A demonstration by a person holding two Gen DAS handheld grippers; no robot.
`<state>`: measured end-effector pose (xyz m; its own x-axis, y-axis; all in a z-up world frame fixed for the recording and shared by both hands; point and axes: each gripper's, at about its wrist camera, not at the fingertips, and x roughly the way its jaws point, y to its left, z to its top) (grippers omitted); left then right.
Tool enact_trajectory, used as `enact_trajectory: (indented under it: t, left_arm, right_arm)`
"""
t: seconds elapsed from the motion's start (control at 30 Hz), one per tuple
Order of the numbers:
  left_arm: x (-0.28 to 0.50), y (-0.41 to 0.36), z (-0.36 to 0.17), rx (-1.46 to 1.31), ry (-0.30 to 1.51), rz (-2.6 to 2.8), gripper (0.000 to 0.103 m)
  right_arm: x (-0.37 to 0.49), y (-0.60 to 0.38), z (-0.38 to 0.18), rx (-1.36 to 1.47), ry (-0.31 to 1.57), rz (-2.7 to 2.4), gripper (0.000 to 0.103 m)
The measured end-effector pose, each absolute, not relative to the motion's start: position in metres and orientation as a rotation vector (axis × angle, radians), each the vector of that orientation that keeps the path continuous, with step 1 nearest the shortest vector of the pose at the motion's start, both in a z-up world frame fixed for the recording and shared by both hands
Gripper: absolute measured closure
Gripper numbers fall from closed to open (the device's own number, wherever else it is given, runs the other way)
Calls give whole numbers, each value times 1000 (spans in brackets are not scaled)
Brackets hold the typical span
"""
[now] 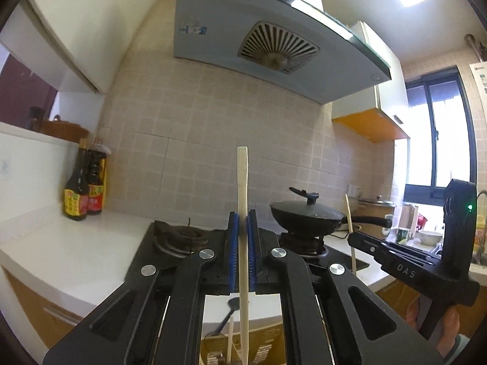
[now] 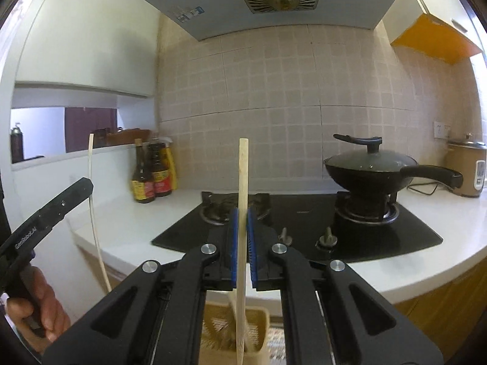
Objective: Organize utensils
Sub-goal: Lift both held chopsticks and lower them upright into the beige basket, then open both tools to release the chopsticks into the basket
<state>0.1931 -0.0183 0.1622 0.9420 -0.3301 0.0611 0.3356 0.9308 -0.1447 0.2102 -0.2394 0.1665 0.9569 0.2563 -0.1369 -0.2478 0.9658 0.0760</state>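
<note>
Above white counter (image 2: 127, 231), both chopsticks (image 1: 242, 213) upright.

Black gas hob (image 2: 319, 222) set in white counter (image 2: 426, 243). Lidded black wok (image 2: 369, 167) sits on right burner, handle pointing right. Left burner (image 1: 179, 234) bare. Two dark sauce bottles (image 1: 83, 188) stand together on counter left of hob, against the wall corner. Range hood (image 1: 274, 42) with round grille above. Beige tiled wall (image 2: 274, 106) behind. Rice cooker (image 2: 467, 168) at far right, window (image 1: 438, 140) beyond it.
</note>
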Motion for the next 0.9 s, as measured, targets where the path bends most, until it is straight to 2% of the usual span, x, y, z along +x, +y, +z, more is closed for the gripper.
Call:
enact_trajectory:
  t: [0.4, 0.77, 0.8, 0.87, 0.9]
  left_arm:
    - [234, -22, 125, -143, -30, -272, 99]
    - [235, -14, 102, -167, -1, -285, 98]
    - [234, -12, 101, -171, 11, -300, 97]
    - [231, -11, 102, -165, 26, -325, 84]
    - [229, -9, 102, -163, 30, -330, 68]
  right_arm:
    - [251, -235, 128, 87, 160, 215, 98]
    - [239, -234, 101, 70, 199, 221, 98]
    - [237, -234, 100, 65, 211, 229, 98]
    - [230, -235, 99, 66, 235, 244, 94]
    - [225, -237, 98, 72, 252, 258, 91]
